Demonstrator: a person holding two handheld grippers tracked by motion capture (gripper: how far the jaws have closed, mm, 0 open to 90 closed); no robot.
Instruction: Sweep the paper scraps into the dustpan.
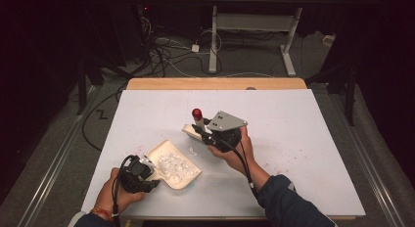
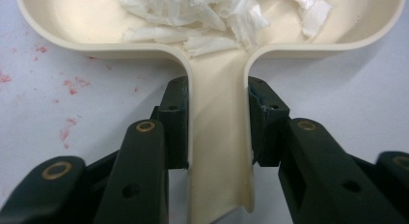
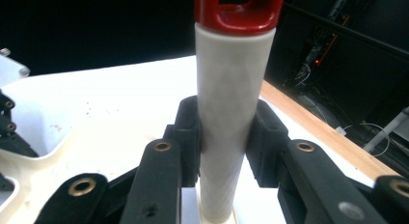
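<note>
A cream dustpan (image 1: 182,178) lies on the white table near the front left, with white paper scraps (image 1: 172,163) heaped in it. My left gripper (image 1: 147,177) is shut on the dustpan's handle (image 2: 218,118), one pad on each side; the scraps (image 2: 202,16) lie just beyond in the pan. To the right of the pan, my right gripper (image 1: 209,135) is shut on a small brush (image 1: 192,130), whose white handle (image 3: 231,113) stands upright and ends in a red cap (image 3: 238,7). The brush's foot rests on the table behind the pan.
A few loose scraps (image 1: 192,149) lie between pan and brush. Faint red specks (image 2: 70,86) mark the table (image 1: 293,119) near the pan. A wooden strip (image 1: 215,83) edges the far side; cables and desk legs (image 1: 213,41) lie beyond on the floor.
</note>
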